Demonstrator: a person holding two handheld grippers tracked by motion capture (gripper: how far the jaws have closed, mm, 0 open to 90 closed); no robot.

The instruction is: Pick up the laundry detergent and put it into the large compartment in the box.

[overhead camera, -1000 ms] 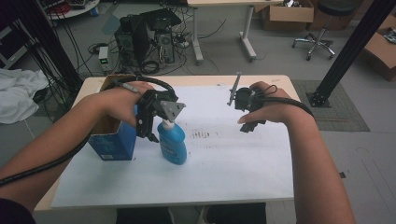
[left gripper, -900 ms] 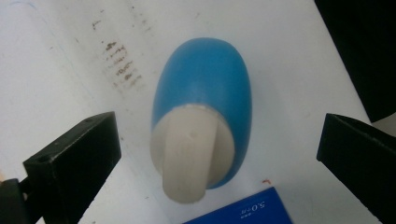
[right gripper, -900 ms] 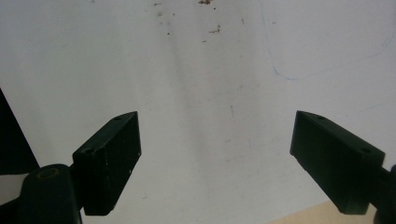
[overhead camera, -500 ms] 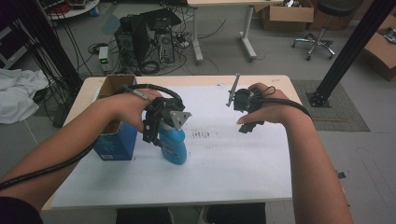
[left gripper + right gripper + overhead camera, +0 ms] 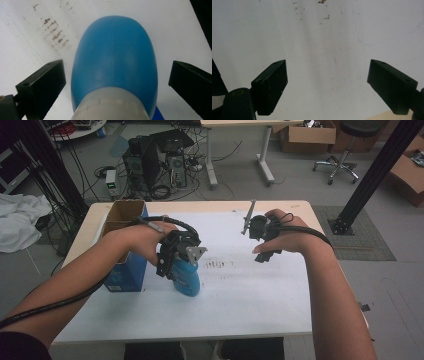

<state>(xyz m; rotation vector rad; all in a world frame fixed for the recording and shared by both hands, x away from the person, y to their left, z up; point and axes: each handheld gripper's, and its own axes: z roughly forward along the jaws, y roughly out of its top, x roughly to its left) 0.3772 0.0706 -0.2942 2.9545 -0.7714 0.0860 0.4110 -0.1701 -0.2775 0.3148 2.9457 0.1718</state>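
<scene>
Forearms, two of them, are seen entering from the near edge of the table (image 5: 280,317), each hand holding one gripper. One blue bottle (image 5: 186,278) is stood upright on the white tabletop, left of centre, and the left gripper (image 5: 172,265) is held directly over it. In the left gripper view the bottle's blue body (image 5: 115,60) and pale cap are seen between the two black jaws, which are spread wide with a gap on either side, so nothing is pinched. Just beside the bottle, on its left, one open cardboard box (image 5: 122,247) with blue sides is placed; white print is carried on its near face, but it cannot be read. One patch of dark smudges (image 5: 215,265) is marked on the tabletop between the two hands. The right gripper (image 5: 260,240) is held above the table's right half, well apart from the bottle, and its jaws are likewise spread wide over bare white surface in the right gripper view. Beyond the table, computer towers (image 5: 157,162), tangled cables, one swivel chair (image 5: 342,150) and two cardboard boxes are seen on the floor.
</scene>
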